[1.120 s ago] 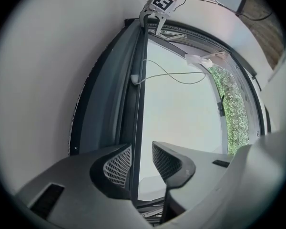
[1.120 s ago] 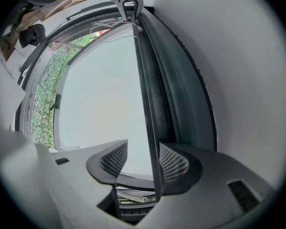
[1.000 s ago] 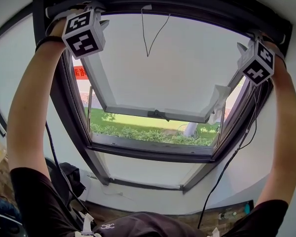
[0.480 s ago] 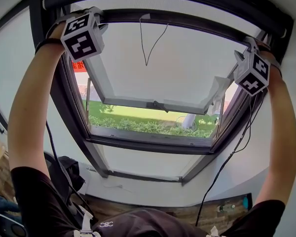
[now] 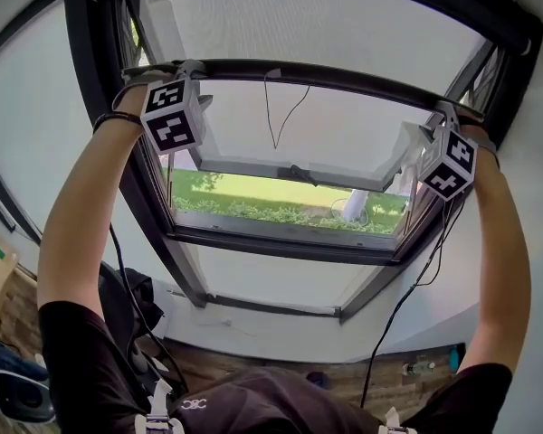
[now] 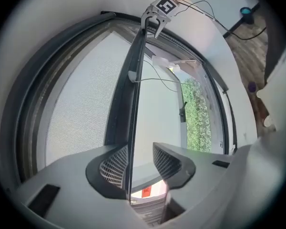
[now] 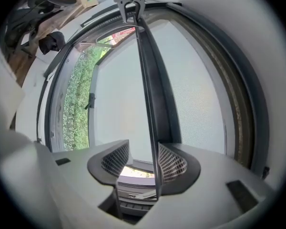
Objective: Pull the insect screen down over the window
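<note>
The insect screen's dark pull bar [image 5: 326, 75] spans the roof window, with grey mesh [image 5: 299, 16] stretched above it. My left gripper [image 5: 185, 68] sits at the bar's left end and my right gripper [image 5: 442, 113] at its right end. In the left gripper view the bar's thin lip [image 6: 132, 128] lies against one pad of my left gripper [image 6: 139, 163], and the other pad stands apart. The right gripper view shows the same: the lip [image 7: 150, 104] rests on one pad of my right gripper [image 7: 142, 159]. Both pairs of jaws are opening.
The tilted-open window sash [image 5: 281, 165] hangs below the bar, with grass and hedge outside. A thin pull cord [image 5: 276, 107] dangles from the bar's middle. A black cable [image 5: 407, 306] drops from the right gripper. A dark bag [image 5: 131, 306] lies on the floor at left.
The pull bar and both grippers have come down from the top of the frame. Mesh now covers the window's upper part.
</note>
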{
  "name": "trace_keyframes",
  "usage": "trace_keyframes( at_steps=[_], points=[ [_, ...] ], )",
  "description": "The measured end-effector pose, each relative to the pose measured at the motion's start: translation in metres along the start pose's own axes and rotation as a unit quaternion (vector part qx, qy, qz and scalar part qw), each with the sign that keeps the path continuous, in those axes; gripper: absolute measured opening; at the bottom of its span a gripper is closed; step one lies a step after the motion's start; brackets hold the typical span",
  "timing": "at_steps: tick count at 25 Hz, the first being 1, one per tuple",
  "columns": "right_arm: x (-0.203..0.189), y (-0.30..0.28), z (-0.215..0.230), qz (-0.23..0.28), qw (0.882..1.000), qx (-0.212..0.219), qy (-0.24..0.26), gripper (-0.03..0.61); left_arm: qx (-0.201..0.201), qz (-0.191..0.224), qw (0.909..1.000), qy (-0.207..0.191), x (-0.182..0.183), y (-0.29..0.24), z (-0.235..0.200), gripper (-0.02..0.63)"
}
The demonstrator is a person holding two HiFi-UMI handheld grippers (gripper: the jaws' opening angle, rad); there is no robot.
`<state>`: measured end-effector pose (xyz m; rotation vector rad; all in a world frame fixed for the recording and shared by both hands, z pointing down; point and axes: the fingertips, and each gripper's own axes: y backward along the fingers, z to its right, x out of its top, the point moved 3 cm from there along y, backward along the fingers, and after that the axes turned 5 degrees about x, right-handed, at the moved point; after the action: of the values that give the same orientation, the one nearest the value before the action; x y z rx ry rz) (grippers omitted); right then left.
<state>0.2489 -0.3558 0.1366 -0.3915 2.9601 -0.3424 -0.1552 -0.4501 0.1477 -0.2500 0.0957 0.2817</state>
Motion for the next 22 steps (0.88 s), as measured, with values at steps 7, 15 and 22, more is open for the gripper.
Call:
trace_keyframes(
  at_steps=[7, 15, 22],
  points=[
    [-0.006, -0.011, -0.05, 0.006, 1.0, 0.029, -0.008, 0.214, -0.023, 0.009, 0.9995, 0.022, -0.008, -0.011, 0.054, 0.156],
    [-0.015, -0.023, -0.11, -0.009, 0.997, 0.076, -0.001, 0.175, -0.061, 0.003, 0.9976, 0.033, -0.013, -0.024, 0.114, 0.132],
    [-0.019, -0.037, -0.159, -0.014, 0.992, 0.126, -0.009, 0.17, -0.11, -0.006, 0.993, 0.043, -0.019, -0.035, 0.164, 0.135]
  ],
)
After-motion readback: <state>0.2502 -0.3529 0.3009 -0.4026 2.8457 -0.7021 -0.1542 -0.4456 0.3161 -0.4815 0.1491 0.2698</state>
